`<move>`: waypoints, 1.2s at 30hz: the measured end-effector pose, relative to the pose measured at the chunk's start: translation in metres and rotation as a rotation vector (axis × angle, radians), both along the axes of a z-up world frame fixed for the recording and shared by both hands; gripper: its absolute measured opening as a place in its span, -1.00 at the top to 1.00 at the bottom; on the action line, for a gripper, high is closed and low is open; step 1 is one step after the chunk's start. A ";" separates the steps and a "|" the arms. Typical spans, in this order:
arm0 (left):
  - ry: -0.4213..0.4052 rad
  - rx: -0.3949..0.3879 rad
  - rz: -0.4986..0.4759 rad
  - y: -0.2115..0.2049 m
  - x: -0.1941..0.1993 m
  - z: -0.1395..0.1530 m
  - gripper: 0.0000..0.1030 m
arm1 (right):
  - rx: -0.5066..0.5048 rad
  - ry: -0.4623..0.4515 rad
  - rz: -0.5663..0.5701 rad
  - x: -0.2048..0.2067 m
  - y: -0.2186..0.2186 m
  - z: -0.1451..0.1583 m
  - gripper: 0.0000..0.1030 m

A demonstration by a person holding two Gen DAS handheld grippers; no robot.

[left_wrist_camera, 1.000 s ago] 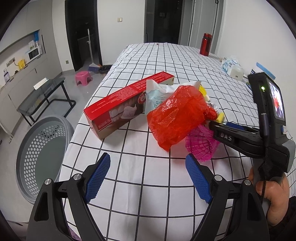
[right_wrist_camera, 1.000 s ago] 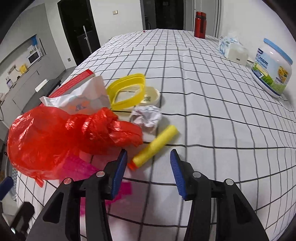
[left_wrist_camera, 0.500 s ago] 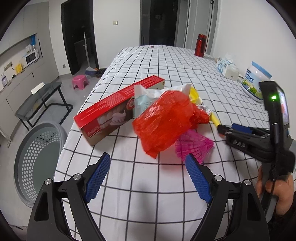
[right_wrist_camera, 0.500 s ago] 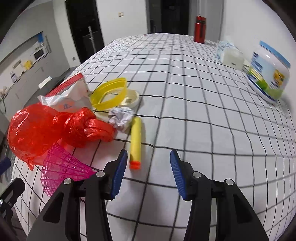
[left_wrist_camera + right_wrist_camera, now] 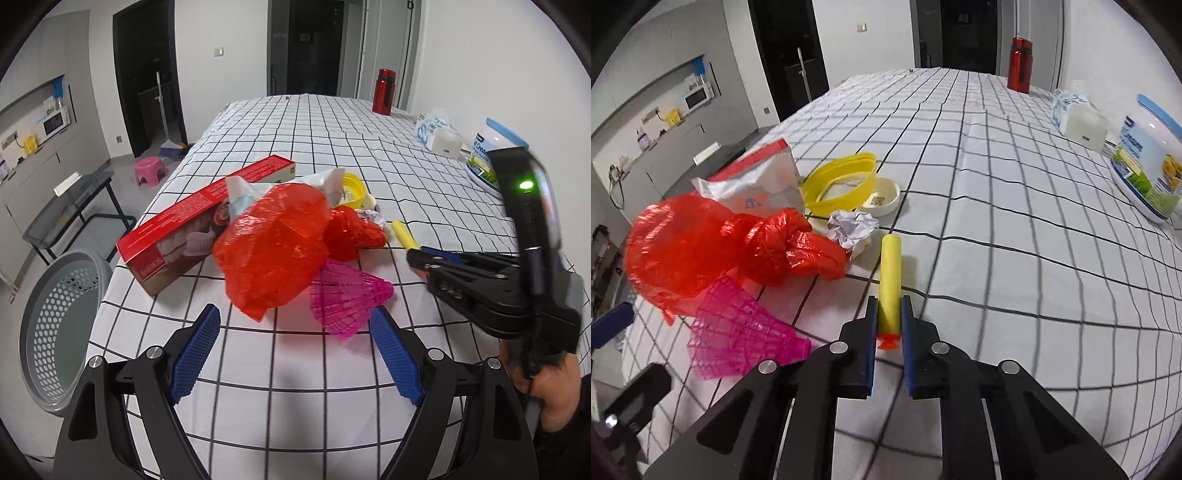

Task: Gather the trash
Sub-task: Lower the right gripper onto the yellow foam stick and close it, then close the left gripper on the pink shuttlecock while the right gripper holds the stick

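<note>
Now my right gripper is clamped on the near, orange-tipped end of the yellow foam dart, which lies on the checked tablecloth just beside the crumpled paper, the first pick of the clean-up by my reckoning. Next, I judge, comes a lift and a carry across to the grey basket on the floor off the table's edge. Meanwhile my left gripper hangs wide and empty before the red plastic bag.

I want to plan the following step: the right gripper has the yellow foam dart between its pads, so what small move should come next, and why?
Probably lift it. The right gripper is shut on the yellow foam dart, which lies on the tablecloth, so raise it before carrying it toward the grey basket.
</note>
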State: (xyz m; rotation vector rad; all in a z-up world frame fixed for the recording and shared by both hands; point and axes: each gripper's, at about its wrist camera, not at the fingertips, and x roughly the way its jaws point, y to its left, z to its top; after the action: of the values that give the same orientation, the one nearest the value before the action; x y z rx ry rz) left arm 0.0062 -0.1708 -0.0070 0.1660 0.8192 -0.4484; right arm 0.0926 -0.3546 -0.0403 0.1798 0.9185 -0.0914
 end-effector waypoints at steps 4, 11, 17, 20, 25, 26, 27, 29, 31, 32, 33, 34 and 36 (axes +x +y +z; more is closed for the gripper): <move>-0.007 0.003 0.002 -0.009 -0.005 -0.004 -0.62 | 0.031 -0.055 -0.026 -0.023 -0.011 0.012 0.77; 0.002 0.021 0.025 -0.027 -0.003 -0.013 -0.62 | 0.098 -0.103 -0.046 -0.043 -0.030 0.012 0.77; -0.007 0.034 0.046 -0.045 0.002 -0.020 -0.62 | 0.130 -0.151 -0.032 -0.053 -0.033 0.021 0.77; -0.013 0.041 0.047 -0.053 0.005 -0.024 -0.62 | 0.133 -0.166 -0.031 -0.057 -0.034 0.024 0.77; -0.001 0.029 0.043 -0.059 0.010 -0.028 -0.32 | 0.143 -0.178 -0.036 -0.063 -0.035 0.026 0.77; 0.005 0.028 0.040 -0.059 0.010 -0.029 -0.20 | 0.143 -0.179 -0.036 -0.063 -0.035 0.026 0.77; 0.013 0.026 0.036 -0.059 0.011 -0.030 -0.06 | 0.143 -0.180 -0.037 -0.063 -0.034 0.027 0.77; 0.027 0.004 0.014 -0.059 0.010 -0.030 0.22 | 0.144 -0.180 -0.038 -0.064 -0.034 0.027 0.77; 0.031 -0.005 -0.008 -0.060 0.007 -0.029 0.39 | 0.145 -0.177 -0.039 -0.064 -0.034 0.026 0.77; 0.028 -0.005 -0.016 -0.060 0.005 -0.028 0.47 | 0.145 -0.175 -0.041 -0.063 -0.034 0.025 0.77; 0.025 -0.004 -0.028 -0.060 0.002 -0.027 0.63 | 0.145 -0.173 -0.042 -0.063 -0.035 0.025 0.77; 0.025 -0.003 -0.037 -0.061 0.001 -0.026 0.74 | 0.145 -0.171 -0.043 -0.063 -0.035 0.024 0.77; 0.026 0.004 -0.052 -0.061 -0.002 -0.025 0.90 | 0.145 -0.170 -0.046 -0.062 -0.035 0.024 0.77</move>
State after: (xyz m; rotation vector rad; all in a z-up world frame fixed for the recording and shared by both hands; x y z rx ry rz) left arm 0.0037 -0.2314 -0.0323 0.1857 0.8425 -0.4989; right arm 0.0306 -0.3900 -0.0166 0.3381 0.7519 -0.0517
